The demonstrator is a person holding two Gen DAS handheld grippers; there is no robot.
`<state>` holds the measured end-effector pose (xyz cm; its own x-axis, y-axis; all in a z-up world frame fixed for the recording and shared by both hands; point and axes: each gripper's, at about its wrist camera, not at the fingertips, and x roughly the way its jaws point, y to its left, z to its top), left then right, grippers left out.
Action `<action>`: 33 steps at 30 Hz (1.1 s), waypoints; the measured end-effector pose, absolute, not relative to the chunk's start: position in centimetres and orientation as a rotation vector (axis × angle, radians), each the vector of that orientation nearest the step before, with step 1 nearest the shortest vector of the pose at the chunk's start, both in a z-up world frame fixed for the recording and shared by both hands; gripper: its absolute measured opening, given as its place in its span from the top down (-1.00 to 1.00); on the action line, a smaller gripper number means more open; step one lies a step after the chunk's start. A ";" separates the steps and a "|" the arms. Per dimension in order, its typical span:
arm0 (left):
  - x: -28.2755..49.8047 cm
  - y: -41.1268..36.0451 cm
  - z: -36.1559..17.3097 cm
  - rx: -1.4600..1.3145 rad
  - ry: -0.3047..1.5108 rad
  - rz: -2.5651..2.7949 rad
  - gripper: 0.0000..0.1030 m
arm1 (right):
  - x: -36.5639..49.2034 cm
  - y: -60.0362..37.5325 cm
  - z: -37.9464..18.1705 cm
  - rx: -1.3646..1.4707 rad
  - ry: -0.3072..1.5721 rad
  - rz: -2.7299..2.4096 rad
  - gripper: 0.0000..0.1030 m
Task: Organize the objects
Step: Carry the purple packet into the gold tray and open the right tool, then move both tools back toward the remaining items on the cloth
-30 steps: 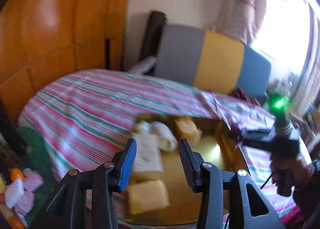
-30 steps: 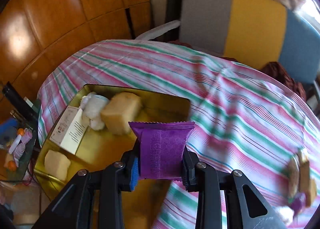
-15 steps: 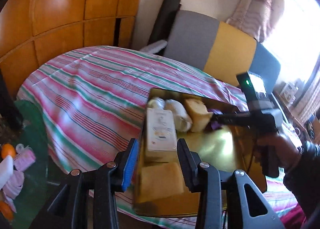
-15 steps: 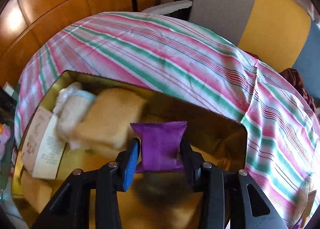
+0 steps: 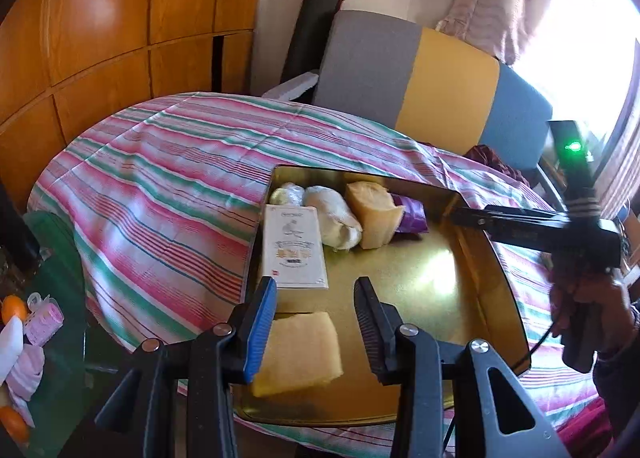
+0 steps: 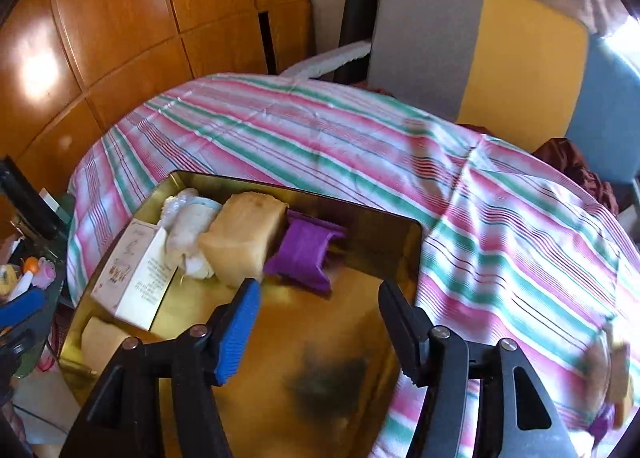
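Right gripper [image 6: 318, 308]: fingers [image 6: 238, 324] opening, nothing between them; the purple packet [image 6: 306, 254] lies free on the tray floor just ahead of the tips, near the far wall of the gold tray [image 6: 404, 258], touching or nearly touching the tan sponge-like block [image 6: 244, 240] to its left. Left gripper [image 5: 316, 312]: fingers [image 5: 260, 322] part open w/ a gap, hovering over the near end of the tray; a second tan block [image 5: 300, 346] shows between and below them, pads not pressing on it as far as the view tells (it lies flat on the tray floor). Beyond that block, a white printed box [image 5: 294, 252] lies flat along the tray's left side. Next to it at the far end, a white wrapped bundle [image 5: 334, 214] and a small clear-wrapped item [image 5: 286, 194] in the far left corner. In the left view the purple packet [image 5: 410, 214] peeks out behind the first tan block [image 5: 376, 214]. Tray sits on a table w/ a pink, green and white striped cloth [image 6: 360, 146]. The person's right hand [image 5: 580, 298] grips the right tool's handle at the tray's right side, green light lit on top. Behind the table, a grey, yellow and blue cushion [image 5: 432, 78] and wood panelling [image 5: 100, 18]. Small items near the cloth's right edge in the right view, too blurred to tell.
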<state>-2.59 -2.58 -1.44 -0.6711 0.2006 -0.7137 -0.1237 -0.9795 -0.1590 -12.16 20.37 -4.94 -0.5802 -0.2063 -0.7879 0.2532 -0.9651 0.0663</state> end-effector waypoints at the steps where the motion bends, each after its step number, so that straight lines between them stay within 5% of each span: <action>1: -2.5 -2.2 -1.3 -1.171 -0.133 2.712 0.22 | -11.5 20.9 -4.6 1.264 0.066 -2.593 -0.24; 15: -1.4 3.7 -0.1 -1.126 0.024 2.610 0.22 | -4.3 31.2 -2.5 1.259 0.072 -2.781 -0.36; 25: -1.2 9.3 -0.3 -1.112 0.151 2.496 0.22 | -0.1 44.6 -2.5 1.358 -0.104 -3.047 -0.40; 30: -0.9 12.7 -0.2 -1.089 0.214 2.429 0.22 | 2.1 51.4 -3.6 1.371 -0.336 -3.223 -0.40; 33: -0.8 15.0 -0.4 -1.083 0.244 2.383 0.22 | 3.5 55.1 -4.2 1.366 -0.642 -3.287 -0.40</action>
